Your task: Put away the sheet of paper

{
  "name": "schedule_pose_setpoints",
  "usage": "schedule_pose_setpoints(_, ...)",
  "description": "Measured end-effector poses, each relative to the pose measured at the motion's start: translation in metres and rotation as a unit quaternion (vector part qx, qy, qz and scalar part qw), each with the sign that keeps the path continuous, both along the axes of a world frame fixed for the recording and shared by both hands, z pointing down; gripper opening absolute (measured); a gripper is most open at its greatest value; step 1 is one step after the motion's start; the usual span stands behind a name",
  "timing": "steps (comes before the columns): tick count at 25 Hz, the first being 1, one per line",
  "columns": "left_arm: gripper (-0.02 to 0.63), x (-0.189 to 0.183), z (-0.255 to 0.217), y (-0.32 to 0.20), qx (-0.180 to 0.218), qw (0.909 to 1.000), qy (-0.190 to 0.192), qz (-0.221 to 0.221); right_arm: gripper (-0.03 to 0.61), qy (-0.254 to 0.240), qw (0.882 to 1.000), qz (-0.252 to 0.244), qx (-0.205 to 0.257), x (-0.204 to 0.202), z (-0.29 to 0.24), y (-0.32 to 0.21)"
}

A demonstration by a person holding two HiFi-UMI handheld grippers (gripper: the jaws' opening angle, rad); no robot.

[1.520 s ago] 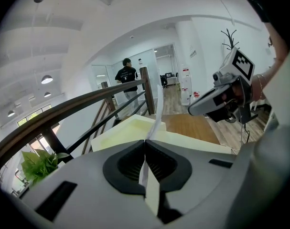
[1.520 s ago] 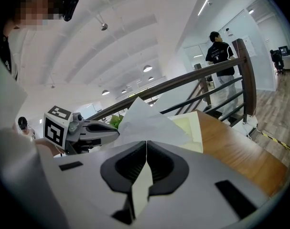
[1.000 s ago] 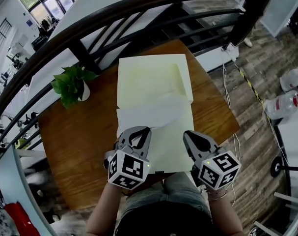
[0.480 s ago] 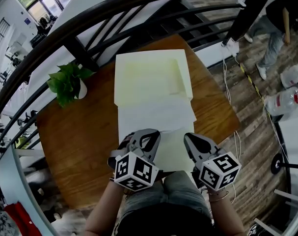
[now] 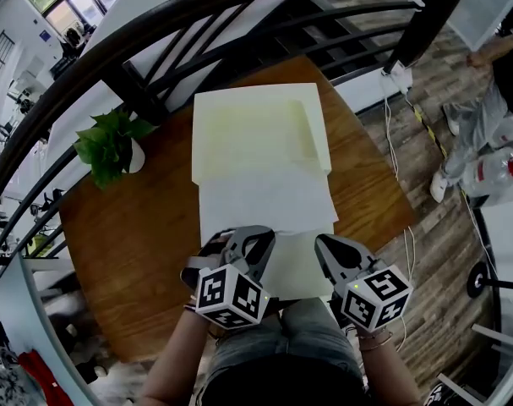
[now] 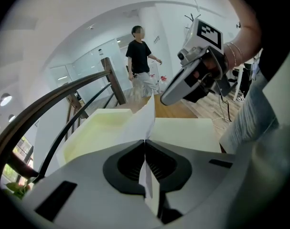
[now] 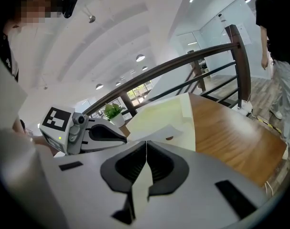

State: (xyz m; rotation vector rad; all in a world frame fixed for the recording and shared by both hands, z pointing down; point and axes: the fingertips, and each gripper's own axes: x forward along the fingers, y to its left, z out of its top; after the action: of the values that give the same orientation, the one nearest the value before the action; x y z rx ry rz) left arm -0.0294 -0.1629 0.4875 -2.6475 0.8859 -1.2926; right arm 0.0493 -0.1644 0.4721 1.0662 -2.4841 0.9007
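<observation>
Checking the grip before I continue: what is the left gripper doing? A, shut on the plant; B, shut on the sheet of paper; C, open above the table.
B: the left gripper has its jaws closed, with the sheet of paper pinched between them.

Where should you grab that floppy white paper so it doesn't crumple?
By its near edge, one end in each gripper, coming from the person's side. The sheet of paper is thin and limp, so only an edge fits between jaws. The left gripper and right gripper already pinch there.
</observation>
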Motion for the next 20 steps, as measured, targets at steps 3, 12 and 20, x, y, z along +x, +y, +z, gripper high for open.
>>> schedule_pose_setpoints(3, 0.021, -0.001, 0.006, -0.002, -0.002, 0.9998, -0.016, 0.01, 0.028, -0.002, 1.0, -0.002, -0.003, -0.001, 0.002, -0.003)
schedule_pose_setpoints(12, 0.021, -0.01, 0.02, -0.017, 0.001, 0.9986, -0.052, 0.011, 0.028, -0.004, 1.0, -0.016, -0.009, -0.013, 0.009, -0.013)
schedule_pose_setpoints(20, 0.021, -0.017, 0.026, -0.04, 0.0, 0.9984, -0.055, -0.011, 0.028, -0.008, 1.0, -0.014, -0.017, -0.019, 0.015, -0.023)
